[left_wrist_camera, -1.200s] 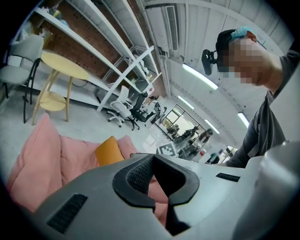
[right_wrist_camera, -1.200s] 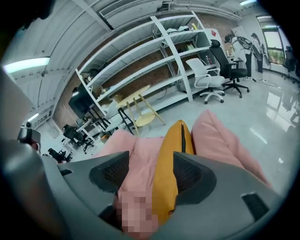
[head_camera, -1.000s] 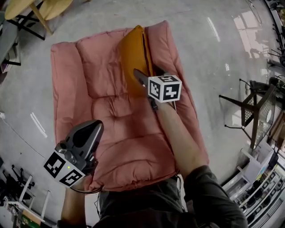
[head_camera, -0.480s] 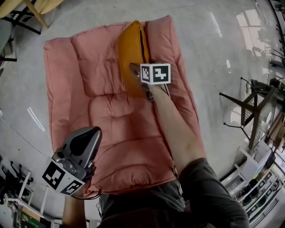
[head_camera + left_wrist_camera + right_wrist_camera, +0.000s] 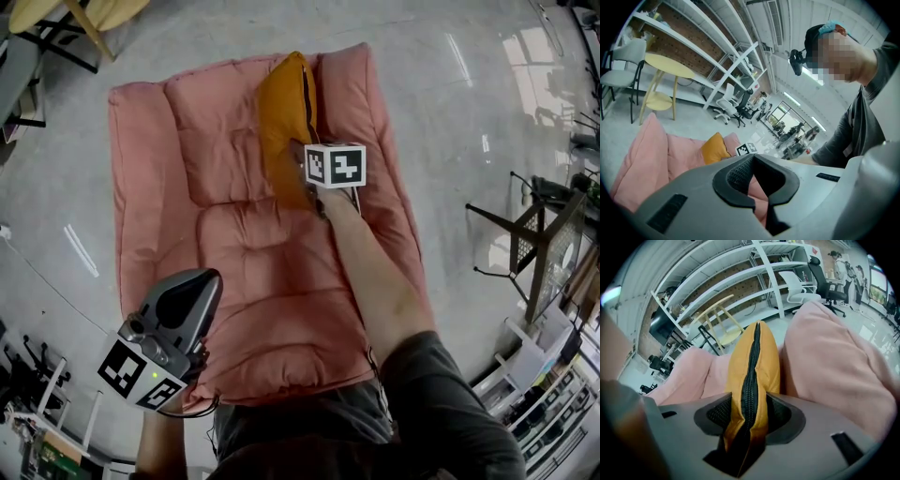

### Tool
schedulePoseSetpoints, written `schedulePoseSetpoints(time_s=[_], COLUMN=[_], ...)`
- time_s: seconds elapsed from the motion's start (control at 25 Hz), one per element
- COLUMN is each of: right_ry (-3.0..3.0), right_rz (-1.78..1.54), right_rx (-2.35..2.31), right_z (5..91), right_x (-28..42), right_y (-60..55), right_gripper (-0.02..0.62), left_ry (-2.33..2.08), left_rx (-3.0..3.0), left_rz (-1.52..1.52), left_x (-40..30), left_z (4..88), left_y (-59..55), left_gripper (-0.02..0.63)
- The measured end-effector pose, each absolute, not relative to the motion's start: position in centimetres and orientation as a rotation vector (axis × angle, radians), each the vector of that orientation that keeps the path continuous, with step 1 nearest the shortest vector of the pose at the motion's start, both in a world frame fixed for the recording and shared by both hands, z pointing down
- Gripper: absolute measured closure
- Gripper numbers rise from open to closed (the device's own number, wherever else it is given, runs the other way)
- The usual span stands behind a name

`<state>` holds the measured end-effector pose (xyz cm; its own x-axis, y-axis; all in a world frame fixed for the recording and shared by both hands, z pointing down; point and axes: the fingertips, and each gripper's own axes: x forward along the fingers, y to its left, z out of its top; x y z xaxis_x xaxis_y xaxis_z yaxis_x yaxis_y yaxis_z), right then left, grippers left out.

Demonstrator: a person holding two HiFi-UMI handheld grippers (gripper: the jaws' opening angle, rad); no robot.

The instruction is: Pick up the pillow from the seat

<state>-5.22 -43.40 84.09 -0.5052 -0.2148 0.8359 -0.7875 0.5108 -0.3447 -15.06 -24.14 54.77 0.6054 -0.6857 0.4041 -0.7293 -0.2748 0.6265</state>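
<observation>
Grey polished floor (image 5: 450,112) spreads around a pink padded seat (image 5: 253,281) that lies flat on it. The orange pillow (image 5: 281,122) stands on edge at the seat's far end, between the back cushion and the right-hand bolster, touching both.

From the head view the pillow's near end is covered by the marker cube (image 5: 335,166) and the person's forearm (image 5: 375,272), so the grip itself is hidden there. The right gripper view settles it: the right gripper (image 5: 749,414) has its two dark pads pressed on the pillow's edge from either side, the black zipper (image 5: 751,376) running up the middle between them (the fabric puckers where it is pinched). Those jaws have just been closing, with the pillow between them.

The left gripper (image 5: 755,180) is held low at the seat's near left corner, well apart from the pillow. Its own view shows the jaws apart with only pink seat fabric seen through the gap, nothing held. That view also takes in what the head view mostly crops: white shelving (image 5: 717,42), a round yellow table (image 5: 670,65), a grey chair (image 5: 626,56) and office chairs (image 5: 733,103) farther back. A black-framed stand (image 5: 539,244) sits on the floor off the seat's right side, and the grey sleeve (image 5: 441,403) fills the bottom edge.
</observation>
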Motion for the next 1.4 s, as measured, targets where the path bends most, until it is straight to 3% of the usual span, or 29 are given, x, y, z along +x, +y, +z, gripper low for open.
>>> schedulePoseSetpoints(time_s=[0.28, 0.92, 1.4], right_ry=[-2.180, -2.766, -3.060], right_rz=[0.895, 0.949, 1.079], right_rx=[0.812, 0.838, 0.789], right_z=[73.6, 39.9, 26.5], right_x=[-6.0, -2.8, 1.2], right_y=[-43.2, -38.2, -30.7], right_gripper=[0.403, 0.403, 0.403], left_ry=[-1.171, -1.287, -1.296], left_rx=[2.082, 2.344, 2.476], left_rz=[0.044, 0.027, 0.010], left_x=[-16.0, -16.4, -15.9], left_z=[50.1, 34.3, 28.1], left_y=[-23.5, -20.3, -18.4], left_gripper=[0.597, 0.597, 0.597])
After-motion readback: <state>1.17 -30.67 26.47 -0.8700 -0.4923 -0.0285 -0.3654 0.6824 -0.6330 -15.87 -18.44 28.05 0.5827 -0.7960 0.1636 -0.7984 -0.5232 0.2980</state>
